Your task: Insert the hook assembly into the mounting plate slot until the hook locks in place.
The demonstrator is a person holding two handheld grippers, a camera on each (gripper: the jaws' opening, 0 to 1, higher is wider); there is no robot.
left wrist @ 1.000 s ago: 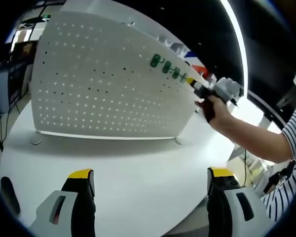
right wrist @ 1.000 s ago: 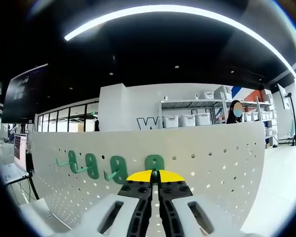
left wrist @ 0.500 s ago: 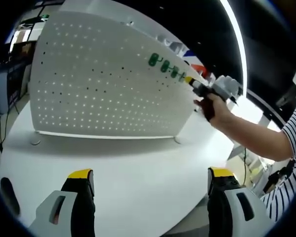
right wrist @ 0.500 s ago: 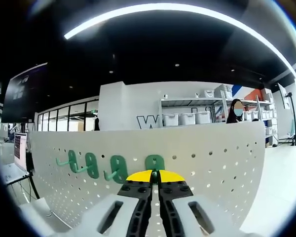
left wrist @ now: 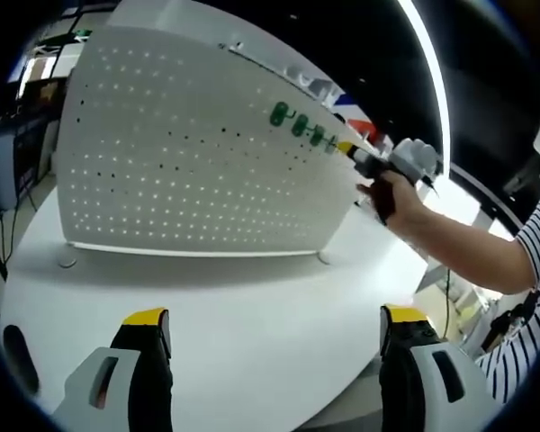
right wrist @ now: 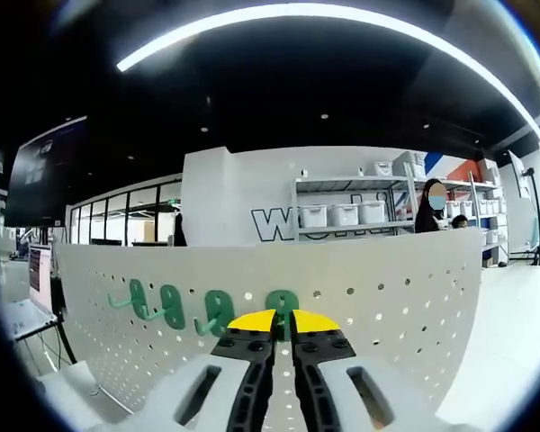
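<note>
My right gripper (right wrist: 283, 317), nearly clenched, meets the rightmost green hook (right wrist: 282, 301) on the pegboard (right wrist: 405, 297) at lower centre. Three hooks (right wrist: 166, 306) stand left of it. My left gripper (left wrist: 274, 328) hangs released above the white table (left wrist: 252, 315).

Strong light is cast from a long ceiling strip (right wrist: 342, 18), which is blown out to pure white in both views against a dark ceiling. The white pegboard (left wrist: 189, 153) and tabletop (left wrist: 252, 306) are evenly and brightly lit; a soft shadow is thrown along the board's base. Window glare is seen at far right in the left gripper view. Straight lines are bowed by fisheye distortion, most near the edges, where sharpness is lost.
</note>
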